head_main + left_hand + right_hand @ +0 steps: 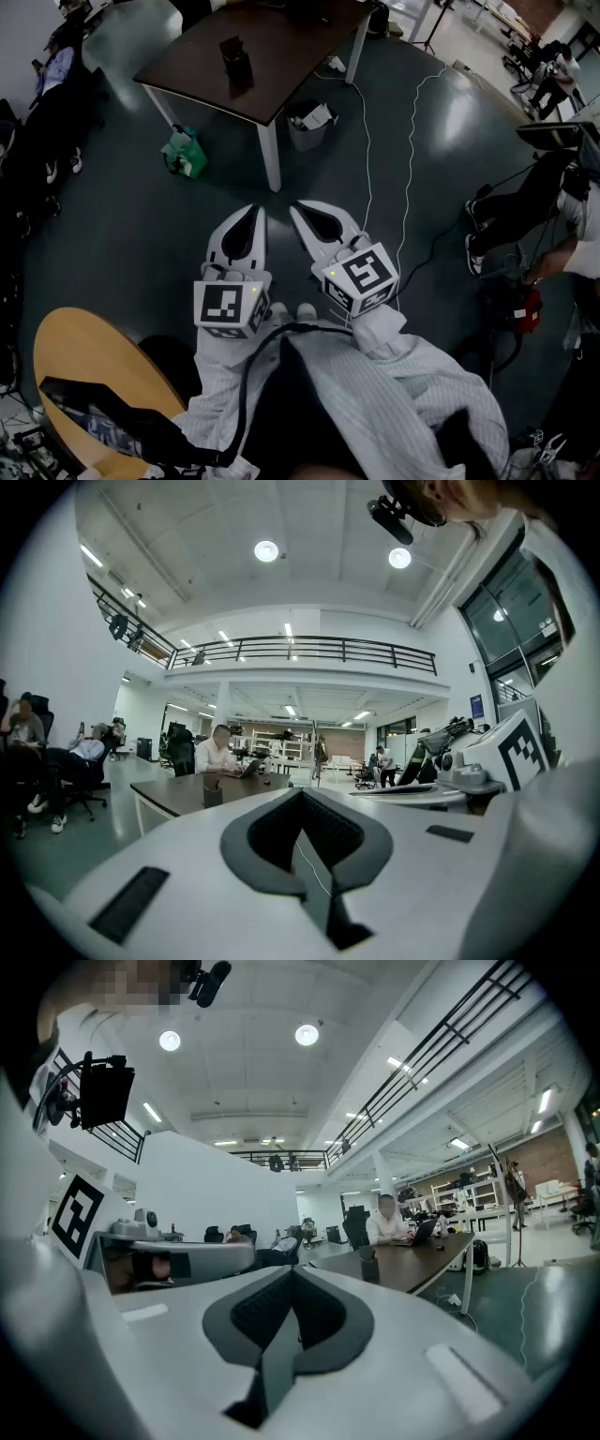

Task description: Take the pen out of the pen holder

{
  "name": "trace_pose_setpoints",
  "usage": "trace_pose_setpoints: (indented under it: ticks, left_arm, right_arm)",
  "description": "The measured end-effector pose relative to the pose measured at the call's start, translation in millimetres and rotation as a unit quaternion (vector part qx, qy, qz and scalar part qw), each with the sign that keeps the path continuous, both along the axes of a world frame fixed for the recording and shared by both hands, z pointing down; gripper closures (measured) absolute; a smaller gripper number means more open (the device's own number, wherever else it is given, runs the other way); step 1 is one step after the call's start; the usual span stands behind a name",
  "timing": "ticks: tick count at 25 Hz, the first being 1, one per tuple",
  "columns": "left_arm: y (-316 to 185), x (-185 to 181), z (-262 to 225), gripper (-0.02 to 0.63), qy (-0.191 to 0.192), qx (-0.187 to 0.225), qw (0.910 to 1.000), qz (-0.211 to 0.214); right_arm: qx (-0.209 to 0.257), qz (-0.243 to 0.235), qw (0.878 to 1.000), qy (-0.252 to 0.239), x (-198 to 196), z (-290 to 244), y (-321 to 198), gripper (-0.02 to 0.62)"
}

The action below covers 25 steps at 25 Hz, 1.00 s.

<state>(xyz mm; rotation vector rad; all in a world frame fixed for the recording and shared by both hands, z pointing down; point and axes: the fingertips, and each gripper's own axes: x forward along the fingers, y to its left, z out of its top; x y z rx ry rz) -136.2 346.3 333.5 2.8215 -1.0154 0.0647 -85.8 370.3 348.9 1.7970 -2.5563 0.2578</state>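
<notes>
A black pen holder stands on a dark brown table far ahead across the floor. It also shows small in the left gripper view and the right gripper view. Any pen in it is too small to make out. My left gripper and right gripper hang side by side close to my body, over the dark floor, pointing level toward that table. Each has its jaws together with nothing between them, as the left gripper and the right gripper show in their own views.
A grey bin sits under the table and a green bag lies by its leg. White cables run across the floor. A round wooden table is at my lower left. A person works at a laptop; another sits at the right.
</notes>
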Motion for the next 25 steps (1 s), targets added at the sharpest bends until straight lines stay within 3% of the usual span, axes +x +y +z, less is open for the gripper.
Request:
trace_pose_setpoints:
  ticks: [19,25]
  left_arm:
    - [21,7,1,0.601,0.003,0.003,0.9999,-0.015]
    - [22,13,10,0.601,-0.003,-0.007,0.9995,-0.030]
  right_arm:
    - [0.017,-0.004,0.999,-0.032,13,-8,24,0.594]
    - [0.003,-0.016,0.999,-0.045,20,3,31,0.594]
